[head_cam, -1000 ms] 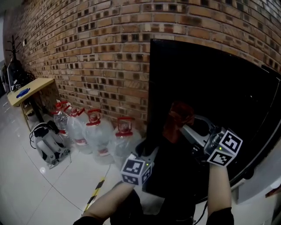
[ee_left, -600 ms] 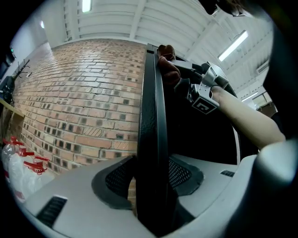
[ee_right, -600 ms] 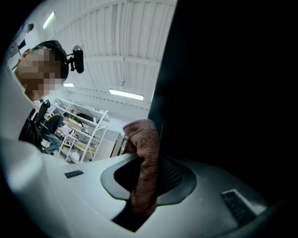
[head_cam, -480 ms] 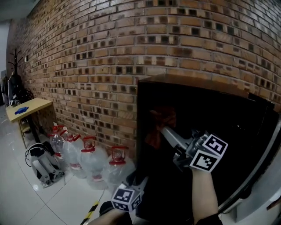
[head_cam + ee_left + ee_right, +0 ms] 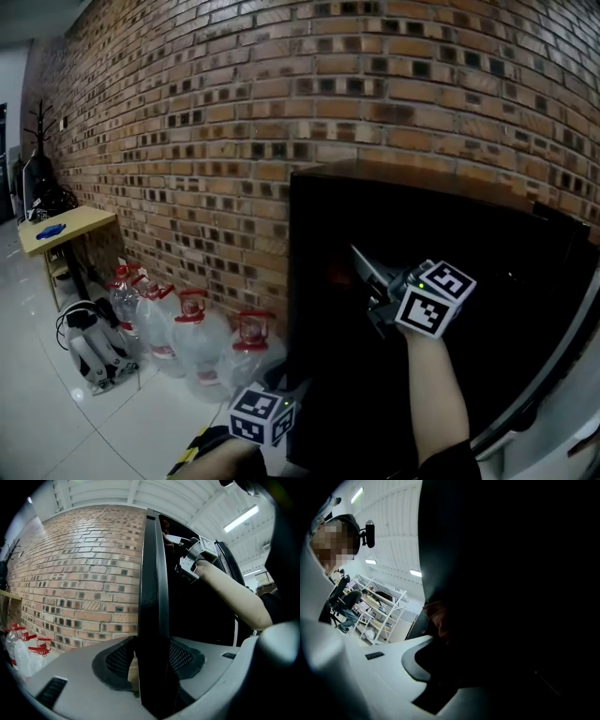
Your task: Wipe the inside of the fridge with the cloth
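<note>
The black fridge [image 5: 487, 281] stands open against the brick wall, its inside very dark. My right gripper [image 5: 357, 253] reaches up into the upper left of the interior, shut on the red cloth [image 5: 437, 618]. Its jaws have just been closing, with the cloth between them. In the head view the cloth [image 5: 337, 273] is only a dim reddish patch at the fingertips. My left gripper [image 5: 150, 667] is low at the fridge's left front edge [image 5: 152, 583], with that black panel clamped between its jaws. Its marker cube [image 5: 262, 414] shows at the bottom of the head view.
Several large water jugs [image 5: 192, 337] with red caps stand on the floor left of the fridge. A backpack [image 5: 89, 352] lies beside them, and a wooden table [image 5: 66, 225] stands further left. The fridge door [image 5: 562, 375] hangs open at the right. The brick wall [image 5: 234, 141] runs behind everything.
My right gripper has risen with the cloth, higher and deeper into the dark interior, so the cloth is harder to see. The left gripper has stayed on the fridge's edge.
</note>
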`<state>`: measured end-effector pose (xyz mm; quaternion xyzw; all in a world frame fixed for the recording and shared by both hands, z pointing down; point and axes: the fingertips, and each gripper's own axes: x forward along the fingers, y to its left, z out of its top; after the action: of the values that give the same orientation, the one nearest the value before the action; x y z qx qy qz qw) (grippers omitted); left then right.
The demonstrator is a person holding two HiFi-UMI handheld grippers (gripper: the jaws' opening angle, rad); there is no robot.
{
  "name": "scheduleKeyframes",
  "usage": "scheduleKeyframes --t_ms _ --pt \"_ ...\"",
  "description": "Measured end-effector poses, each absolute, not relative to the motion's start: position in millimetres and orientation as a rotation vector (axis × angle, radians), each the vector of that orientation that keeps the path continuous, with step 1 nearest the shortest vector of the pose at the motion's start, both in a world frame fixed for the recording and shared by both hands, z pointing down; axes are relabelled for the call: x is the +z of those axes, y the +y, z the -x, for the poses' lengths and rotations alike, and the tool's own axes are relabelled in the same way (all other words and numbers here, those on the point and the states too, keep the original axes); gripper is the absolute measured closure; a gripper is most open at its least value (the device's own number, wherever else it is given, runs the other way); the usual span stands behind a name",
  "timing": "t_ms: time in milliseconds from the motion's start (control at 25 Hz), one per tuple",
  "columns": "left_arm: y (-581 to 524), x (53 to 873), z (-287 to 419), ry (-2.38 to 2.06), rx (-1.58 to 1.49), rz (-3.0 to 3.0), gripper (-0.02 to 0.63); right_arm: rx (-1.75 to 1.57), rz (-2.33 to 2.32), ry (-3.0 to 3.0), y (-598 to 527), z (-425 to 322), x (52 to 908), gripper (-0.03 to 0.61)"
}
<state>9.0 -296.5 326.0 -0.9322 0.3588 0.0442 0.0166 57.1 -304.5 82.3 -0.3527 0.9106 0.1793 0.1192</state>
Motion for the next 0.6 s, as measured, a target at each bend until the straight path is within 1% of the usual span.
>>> scheduleKeyframes --t_ms 120,200,360,440,600 --pt "-281 289 -4 1.104 0.222 2.775 0.405 0.539 1.058 2.634 -316 -64 78 0.495" --pt "-281 277 -6 1.089 0.195 2.756 0.393 0.535 1.064 2.616 -323 -69 74 0.497" --pt "-293 275 -6 1.072 0.201 2.851 0.391 0.550 1.125 2.588 -339 -79 70 0.499" --pt "-294 277 -6 1.066 0.230 2.877 0.403 0.578 1.215 2.571 -351 -87 71 0.499" --pt "-292 277 -5 1.067 0.260 2.874 0.405 0.608 1.369 2.527 -376 -102 68 0.499"
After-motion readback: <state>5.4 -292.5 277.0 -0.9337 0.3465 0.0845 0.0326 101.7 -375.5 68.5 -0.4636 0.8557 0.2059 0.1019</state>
